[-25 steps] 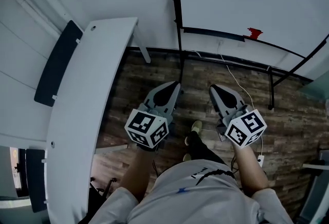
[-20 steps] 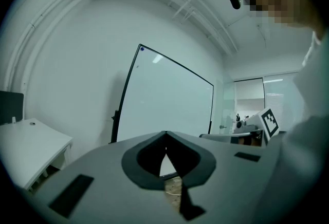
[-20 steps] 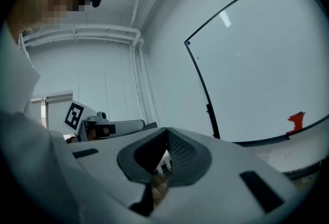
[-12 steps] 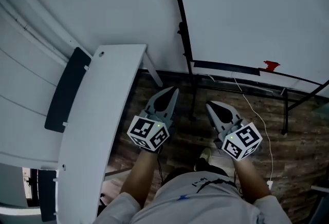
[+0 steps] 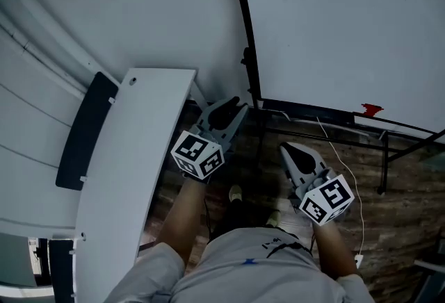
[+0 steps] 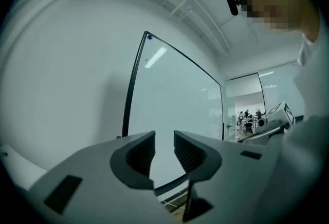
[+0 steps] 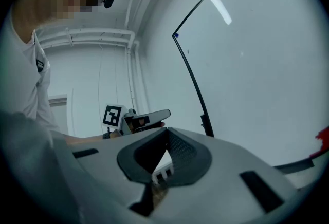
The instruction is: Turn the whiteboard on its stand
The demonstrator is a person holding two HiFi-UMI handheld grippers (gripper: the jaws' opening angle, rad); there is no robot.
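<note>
Closest in, the right gripper [image 5: 290,153] hangs low over the wood floor [image 5: 407,176] with its jaws pinched together on nothing. The left gripper [image 5: 231,108] is up a bit further out, just off the end of the white counter [image 5: 125,176]. Its jaws are opening, only a narrow gap so far, with nothing in it but the board showing through beyond.

Past both is the whiteboard [image 5: 334,23], upright on its stand [image 5: 382,156] right in front of the person. Its black left edge [image 5: 241,23] is nearest the left gripper but apart from it.

So I'd call this the reach-in; the turning hasn't started. The next move probably needs the left jaws wider, then closed on that edge.

I can't tell where the board pivots, its top and right side are cut off, and the red thing [image 5: 368,110] on the tray is too small to name.
</note>
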